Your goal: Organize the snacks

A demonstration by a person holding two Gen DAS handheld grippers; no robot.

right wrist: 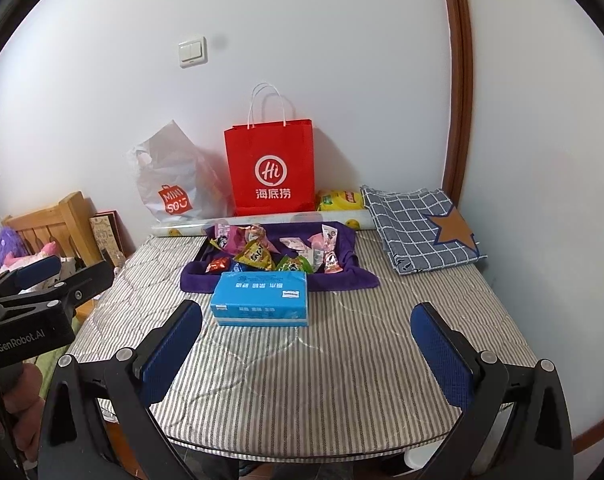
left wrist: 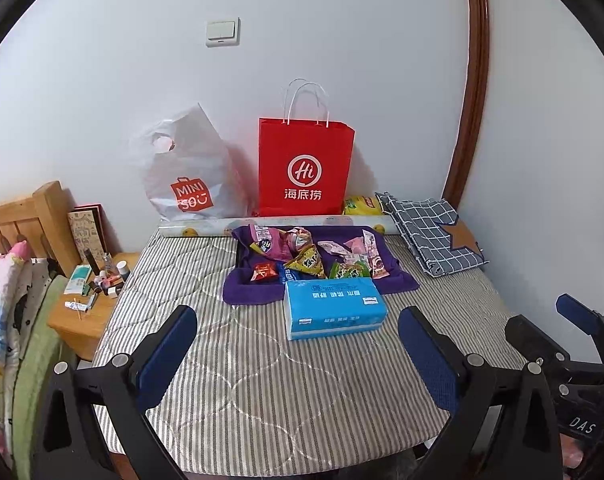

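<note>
Striped bedding covers the bed (left wrist: 230, 360) against a white wall; left gripper (left wrist: 298, 354) and right gripper (right wrist: 305, 350) hover spread wide, holding nothing; snack packets (left wrist: 309, 258) lie well ahead on a purple cloth (left wrist: 246, 292), behind a blue tissue pack (left wrist: 333, 308); beyond stands a red paper bag (left wrist: 305, 168).

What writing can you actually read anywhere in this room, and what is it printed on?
"MINI SO": white plastic bag.
"Hi" and "海底捞": red paper bag.
"GenRobot.AI": body of the left hand-held gripper.
"DAS": body of the right hand-held gripper, rest cut off.
Blue tissue pack, snack packets, yellow packet: print too small to read.
</note>
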